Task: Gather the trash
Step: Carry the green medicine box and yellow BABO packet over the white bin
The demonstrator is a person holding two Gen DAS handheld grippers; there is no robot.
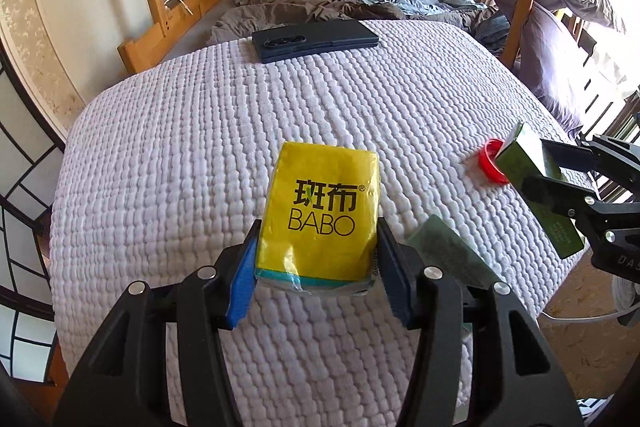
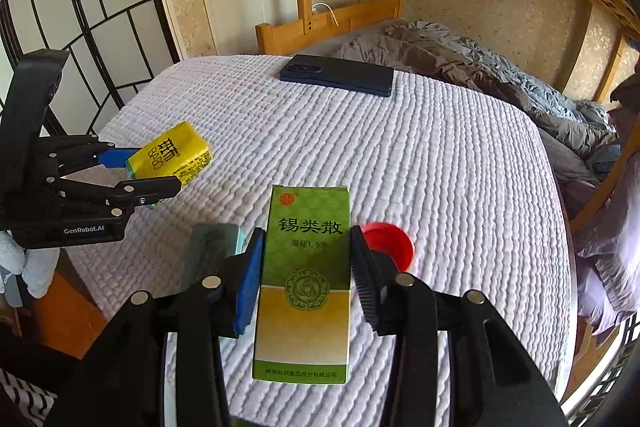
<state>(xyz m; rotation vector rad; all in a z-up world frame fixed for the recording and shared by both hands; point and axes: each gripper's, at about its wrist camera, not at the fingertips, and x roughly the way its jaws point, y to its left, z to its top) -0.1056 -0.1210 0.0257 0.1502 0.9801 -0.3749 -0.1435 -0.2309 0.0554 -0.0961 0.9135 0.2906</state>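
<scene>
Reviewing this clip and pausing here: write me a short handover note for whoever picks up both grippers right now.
Left gripper: shut on the yellow tissue pack, lifted off the white quilt.
Right gripper: shut on the green medicine box, also clear of the quilt.
Still on the quilt: red cap, greenish flat piece beside the right gripper, dark phone at the far side (likely not trash).
Done: two items picked up. Left: drop both in a bin (none in view), then fetch the cap and the flat piece.
</scene>
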